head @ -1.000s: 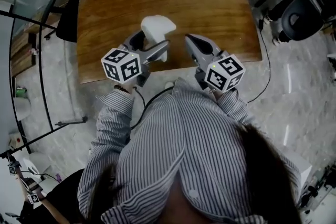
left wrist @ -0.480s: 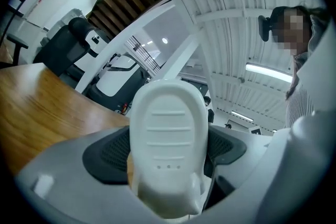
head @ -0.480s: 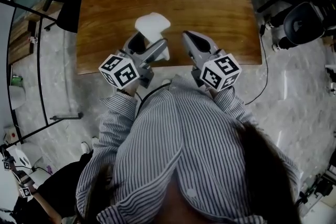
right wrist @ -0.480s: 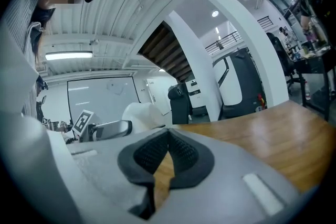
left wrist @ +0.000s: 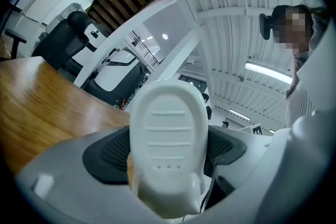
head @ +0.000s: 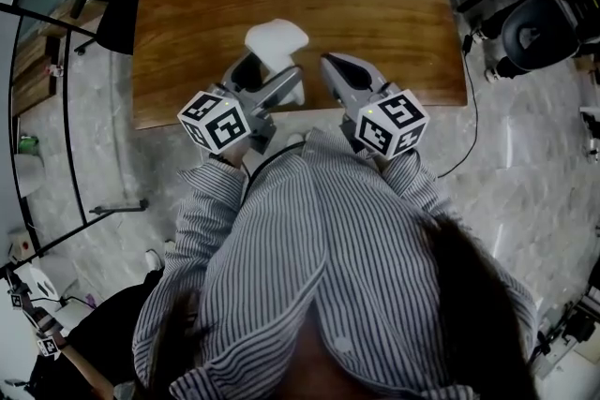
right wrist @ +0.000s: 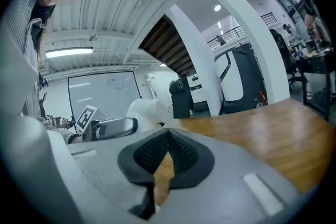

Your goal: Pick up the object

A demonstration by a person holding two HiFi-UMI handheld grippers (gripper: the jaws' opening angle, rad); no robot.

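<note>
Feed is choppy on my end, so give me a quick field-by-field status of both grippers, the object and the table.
left gripper: shut on the white object, fingers pressing both its sides
right gripper: shut, nothing between its fingers
white object: smooth, rounded, ridged face toward the left gripper's camera
table: brown wood, below and ahead of both grippers
object lifted off table: cannot tell

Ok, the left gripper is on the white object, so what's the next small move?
Probably raise the left gripper straight up a little: its jaws clamp the white object over the wooden table, and I cannot tell whether it is clear of the top. The right gripper is shut and empty.
</note>
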